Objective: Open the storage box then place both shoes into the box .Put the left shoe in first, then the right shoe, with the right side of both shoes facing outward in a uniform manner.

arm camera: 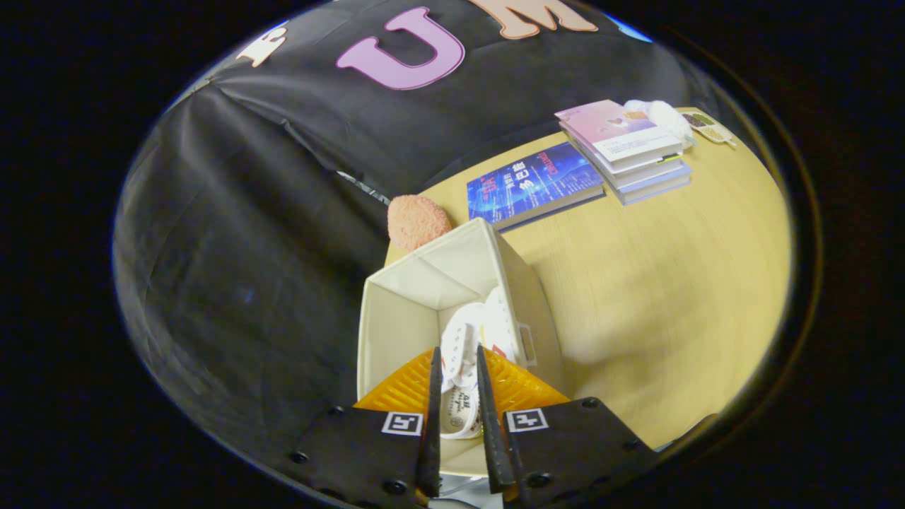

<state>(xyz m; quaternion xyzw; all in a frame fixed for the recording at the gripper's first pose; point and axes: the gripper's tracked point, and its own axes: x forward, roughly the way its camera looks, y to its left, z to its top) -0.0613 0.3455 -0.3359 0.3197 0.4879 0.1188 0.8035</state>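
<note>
So I've got my gripper [457, 357] pinched down narrow on a white shoe [461, 375], one finger pressing each side of it. The shoe hangs between my fingers right over the open storage box [396, 318], and part of it is already down inside. There's a second white shoe [500, 322] sitting in the box just beyond and to the right of the one I'm holding, leaning against the right wall. The two look like they're touching, but I can't tell for sure.

The box is a cream fabric one, open on top, with a little handle tab on its right side. It's parked at the near left corner of the wooden table [672, 283].

Just past the box's far corner there's a fuzzy pink thing [417, 221]. Farther out on the table is a blue book [534, 185] lying flat, then a stack of books [626, 148] to its right, and something white [668, 119] beyond the stack.
</note>
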